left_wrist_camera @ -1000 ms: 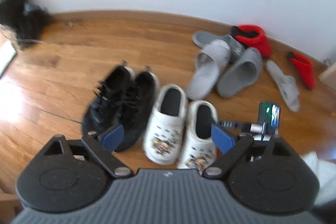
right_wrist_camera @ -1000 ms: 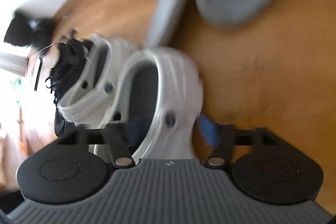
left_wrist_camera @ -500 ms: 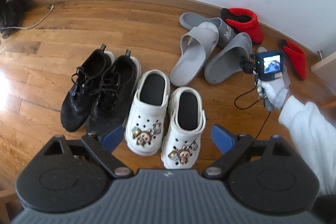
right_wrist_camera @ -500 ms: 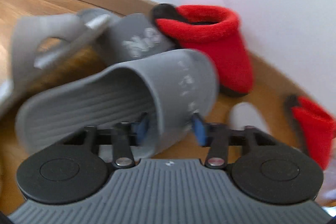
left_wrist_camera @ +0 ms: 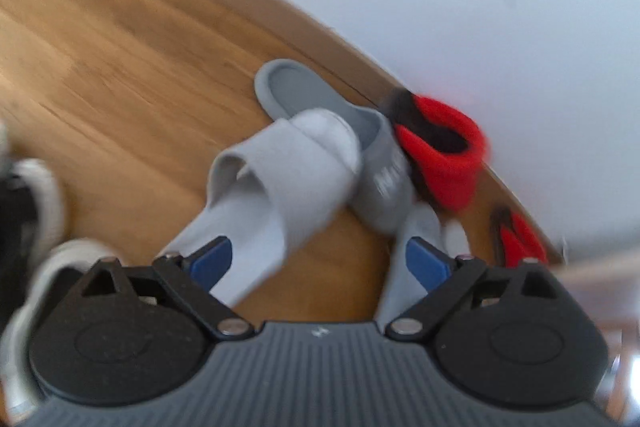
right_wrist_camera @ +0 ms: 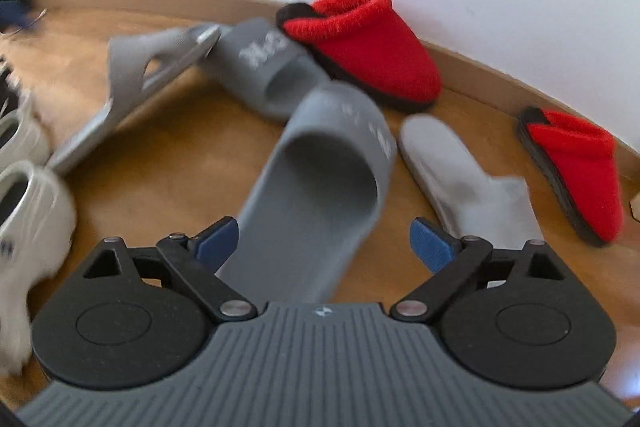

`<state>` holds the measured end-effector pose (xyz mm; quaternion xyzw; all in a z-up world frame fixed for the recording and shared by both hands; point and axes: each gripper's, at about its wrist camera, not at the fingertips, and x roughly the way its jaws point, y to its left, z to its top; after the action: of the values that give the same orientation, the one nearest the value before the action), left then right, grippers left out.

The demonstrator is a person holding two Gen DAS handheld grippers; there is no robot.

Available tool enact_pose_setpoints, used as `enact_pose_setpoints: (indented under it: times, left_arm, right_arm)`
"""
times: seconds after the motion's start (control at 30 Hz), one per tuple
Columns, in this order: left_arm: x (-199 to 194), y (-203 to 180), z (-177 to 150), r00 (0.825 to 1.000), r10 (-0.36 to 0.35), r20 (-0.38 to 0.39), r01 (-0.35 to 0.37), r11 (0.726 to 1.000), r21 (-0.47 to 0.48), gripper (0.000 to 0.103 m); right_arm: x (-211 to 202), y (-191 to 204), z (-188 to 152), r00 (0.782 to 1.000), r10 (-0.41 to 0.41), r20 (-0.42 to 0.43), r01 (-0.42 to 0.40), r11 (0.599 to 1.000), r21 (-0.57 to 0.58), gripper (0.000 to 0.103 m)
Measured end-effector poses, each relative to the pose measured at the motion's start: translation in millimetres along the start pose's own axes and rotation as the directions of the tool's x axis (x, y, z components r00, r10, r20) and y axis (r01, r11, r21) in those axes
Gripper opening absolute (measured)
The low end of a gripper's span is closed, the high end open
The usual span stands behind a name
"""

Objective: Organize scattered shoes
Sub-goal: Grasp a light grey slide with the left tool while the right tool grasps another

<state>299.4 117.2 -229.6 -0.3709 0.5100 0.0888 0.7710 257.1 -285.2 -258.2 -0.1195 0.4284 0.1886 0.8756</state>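
My right gripper [right_wrist_camera: 323,247] hangs low over a dark grey slide [right_wrist_camera: 320,179]. Its jaws are opening, and the slide's heel end lies between the blue pads without being pressed. A second dark grey slide [right_wrist_camera: 264,63] with white lettering lies beyond it, beside a tilted light grey slide [right_wrist_camera: 152,75]. My left gripper [left_wrist_camera: 318,259] is open and holds nothing. It sits just above a light grey slide [left_wrist_camera: 280,179] that rests on a dark grey slide [left_wrist_camera: 316,91]. The left wrist view is blurred.
A red slipper [right_wrist_camera: 368,47] lies against the skirting, with another red slipper [right_wrist_camera: 576,167] further right and a light grey slide [right_wrist_camera: 460,179] between them. White clogs [right_wrist_camera: 28,211] stand at the left, next to a black sneaker [left_wrist_camera: 12,211]. The floor [left_wrist_camera: 120,67] is bare wood up to the white wall.
The left gripper dropped and swung right, from above the sneakers and clogs to the grey slides. The right gripper went from the white clog to the dark grey slide, narrowed around it, then spread wide.
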Motion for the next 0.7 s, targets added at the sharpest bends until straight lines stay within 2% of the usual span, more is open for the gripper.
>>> enact_pose_setpoints:
  times: [0.03,0.07,0.1,0.17,0.2,0.23,0.27,0.3,0.37,0.4,0.43,0.47,0.5,0.53,0.6,0.63,0.67,0.7]
  left_arm:
    - [19,8,5,1.000,0.010,-0.002,-0.011,0.998,-0.067,0.080]
    - [30,17,5,1.000,-0.012,-0.004,0.011,0.991,-0.132,0.051]
    - [33,19,4,0.999,-0.035,-0.011,0.034,0.990,-0.137,0.031]
    - [34,15,0,0.997,-0.078,-0.019,0.076,0.994,-0.076,0.022]
    - [26,3,-6,0.998,-0.059,-0.023,0.060,0.997,0.041,0.017]
    - [17,-6,-13,0.997,-0.063,-0.046,0.069,0.989,0.134,0.009]
    - [9,-13,-20,0.996,-0.066,-0.066,0.079,0.973,0.215,0.007]
    - [3,-18,-25,0.995,-0.074,-0.072,0.090,0.962,0.256,0.006]
    - [-19,-33,-38,0.989,-0.100,-0.113,0.137,0.910,0.391,0.004]
    - [-30,-41,-46,0.985,-0.109,-0.136,0.160,0.872,0.462,0.004]
    - [-41,-53,-57,0.980,-0.108,-0.164,0.182,0.814,0.551,0.004]
    - [-46,-59,-63,0.977,-0.104,-0.186,0.197,0.774,0.601,0.004]
    - [-54,-70,-77,0.968,-0.091,-0.234,0.231,0.688,0.688,0.004]
    - [-59,-80,-94,0.950,-0.071,-0.305,0.288,0.581,0.762,0.004]
    - [-60,-85,-113,0.917,-0.028,-0.398,0.367,0.454,0.812,0.005]
    - [-56,-85,-124,0.892,0.022,-0.452,0.408,0.390,0.825,0.007]
    - [-51,-83,-129,0.885,0.055,-0.463,0.410,0.381,0.829,0.015]
    - [-42,-79,-135,0.887,0.125,-0.444,0.367,0.391,0.844,0.018]
  right_arm:
    - [-3,-1,-4,1.000,0.006,-0.007,-0.006,1.000,0.010,0.093]
    - [-7,-2,-10,1.000,0.017,-0.016,-0.016,1.000,0.022,0.093]
    - [-11,-2,-16,0.999,0.029,-0.027,-0.028,0.999,0.035,0.093]
    - [-13,0,-29,0.998,0.032,-0.049,-0.030,0.999,0.042,0.093]
    - [-13,1,-35,0.998,0.032,-0.060,-0.029,0.999,0.044,0.093]
    - [-12,0,-43,0.997,0.033,-0.075,-0.029,0.998,0.055,0.093]
    - [-11,-1,-48,0.996,0.034,-0.085,-0.028,0.997,0.069,0.093]
    - [-10,-4,-51,0.995,0.031,-0.090,-0.023,0.996,0.086,0.093]
    - [-9,-9,-55,0.995,0.028,-0.094,-0.017,0.993,0.113,0.093]
    - [-9,-11,-56,0.995,0.029,-0.091,-0.017,0.992,0.122,0.093]
    - [-14,-14,-57,0.996,0.036,-0.081,-0.024,0.990,0.138,0.093]
    - [-20,-18,-59,0.997,0.044,-0.068,-0.033,0.987,0.155,0.093]
    - [-27,-20,-59,0.997,0.064,-0.050,-0.056,0.987,0.153,0.093]
    - [-35,-22,-59,0.996,0.086,-0.030,-0.081,0.986,0.147,0.093]
    - [-54,-23,-55,0.988,0.153,0.013,-0.153,0.985,0.084,0.097]
    - [-63,-19,-52,0.981,0.192,0.027,-0.193,0.981,0.023,0.099]
    - [-72,-15,-49,0.972,0.234,0.037,-0.232,0.972,-0.043,0.102]
    - [-73,-9,-43,0.965,0.258,0.038,-0.253,0.961,-0.110,0.102]
